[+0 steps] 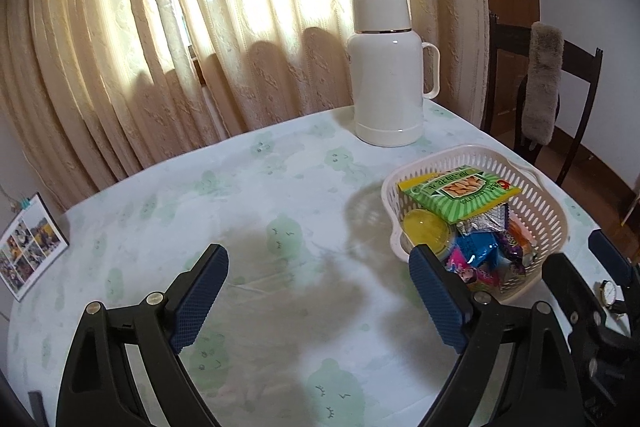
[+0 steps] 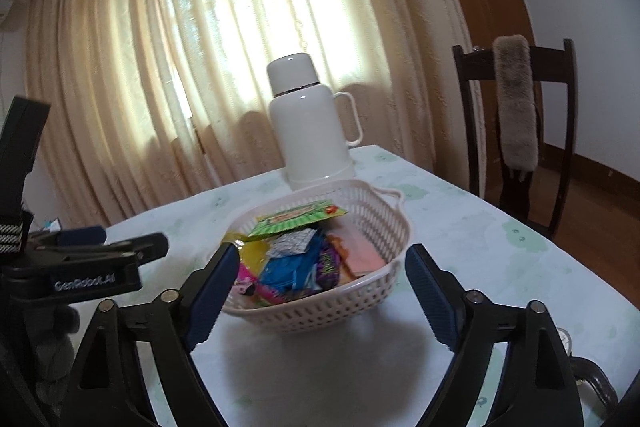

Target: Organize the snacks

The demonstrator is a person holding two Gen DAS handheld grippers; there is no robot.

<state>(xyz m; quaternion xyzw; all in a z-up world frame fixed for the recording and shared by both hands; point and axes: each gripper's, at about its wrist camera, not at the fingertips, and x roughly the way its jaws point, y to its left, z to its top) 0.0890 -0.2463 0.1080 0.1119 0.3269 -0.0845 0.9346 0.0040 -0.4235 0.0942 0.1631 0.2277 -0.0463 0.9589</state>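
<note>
— On the table (image 1: 248,195), what do you have listed?

— Item one: your left gripper (image 1: 318,291), fingers spread wide, nothing between the blue pads (image 1: 198,297); it hangs over bare tablecloth printed with pale green figures. Item two: your right gripper (image 2: 316,293), also spread wide and holding nothing, its pads flanking the near side of the basket (image 2: 372,211) without touching it, as far as the view lets you judge.

— And the snacks?

— All inside that white slotted basket (image 1: 532,199), which sits to the right of your left gripper. Contents: one green packet (image 1: 460,195) lying on top toward the far side, partly propped on the rim; one yellow round container (image 1: 426,231) beneath it at the left; one silver foil wrapper (image 1: 482,223); one blue packet (image 1: 478,251); one purple wrapper (image 2: 329,263); one pink packet (image 2: 364,255) at the right (labels too small to read).

— Other entries?

— One white thermos jug (image 1: 390,75) with a handle, upright behind the basket near the table's far edge. One photo print (image 1: 30,247) at the left edge of the table. One wristwatch (image 1: 608,293) near the right edge, beside your right gripper. One dark wooden chair (image 2: 520,131) beyond the table with a grey furry cover (image 2: 516,103) draped over its back. Cream curtains (image 1: 200,27) behind everything.
</note>
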